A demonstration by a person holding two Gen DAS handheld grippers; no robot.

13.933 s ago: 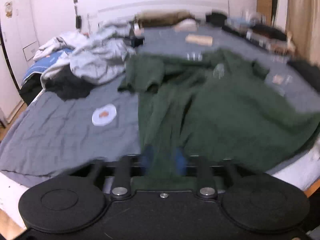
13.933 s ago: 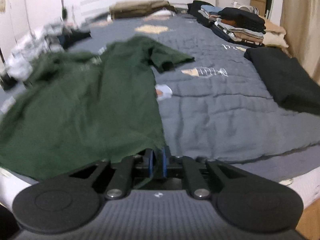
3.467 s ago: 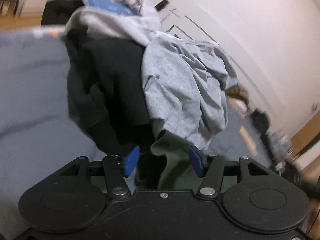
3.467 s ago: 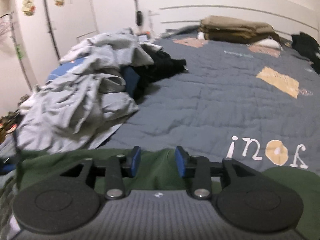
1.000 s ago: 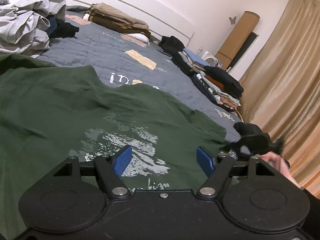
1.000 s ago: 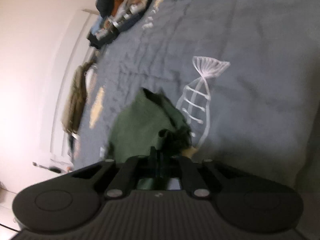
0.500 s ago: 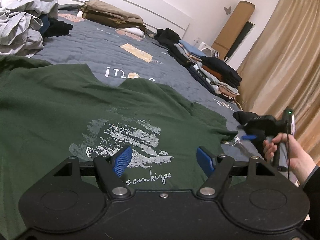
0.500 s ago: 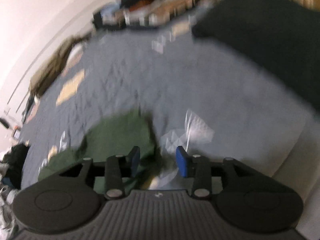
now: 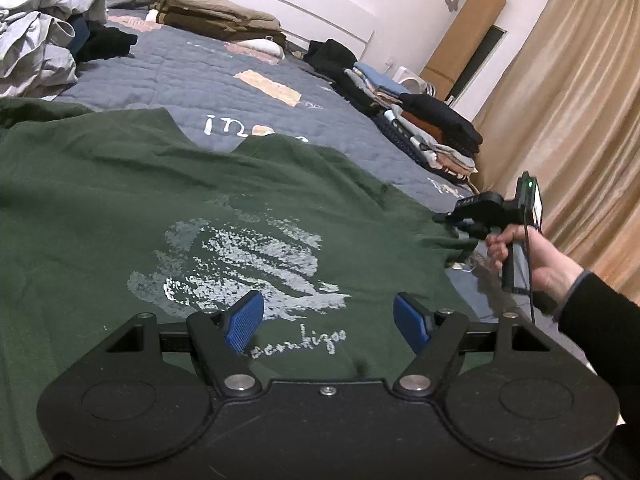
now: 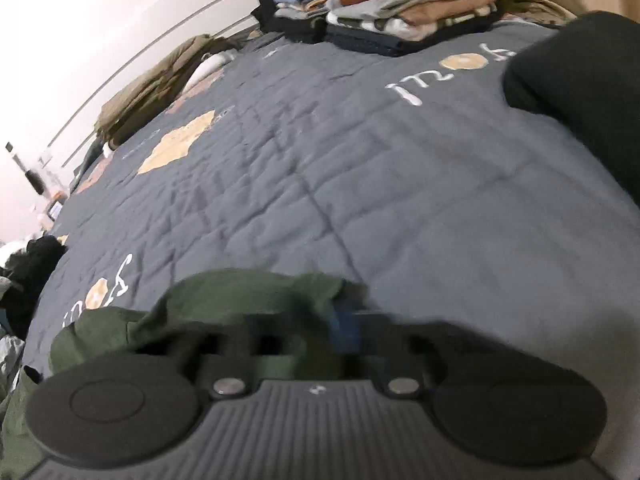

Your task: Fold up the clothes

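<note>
A dark green T-shirt (image 9: pixel 120 200) with a white chest print lies spread on the grey quilted bed (image 9: pixel 192 80). My left gripper (image 9: pixel 328 320) hovers over the printed part, its blue pads (image 9: pixel 244 320) wide apart and open with only the flat shirt below them. At the shirt's right sleeve (image 9: pixel 440 236) a person's hand holds my right gripper (image 9: pixel 454 222). In the blurred right wrist view the right gripper (image 10: pixel 345 328) is shut, its blue pads together on the bunched green sleeve (image 10: pixel 240 296).
A heap of unfolded grey and black clothes (image 9: pixel 36 48) lies at the far left. Stacks of folded clothes (image 9: pixel 424 120) line the bed's right side, with a black folded piece (image 10: pixel 580 92) close by. A tan bundle (image 9: pixel 216 16) sits at the headboard. Curtains (image 9: pixel 580 120) hang on the right.
The right gripper let go of the sleeve, stood open half a second ago, rolled towards upright, and now is closed at the sleeve again. The left gripper has stayed open over the shirt.
</note>
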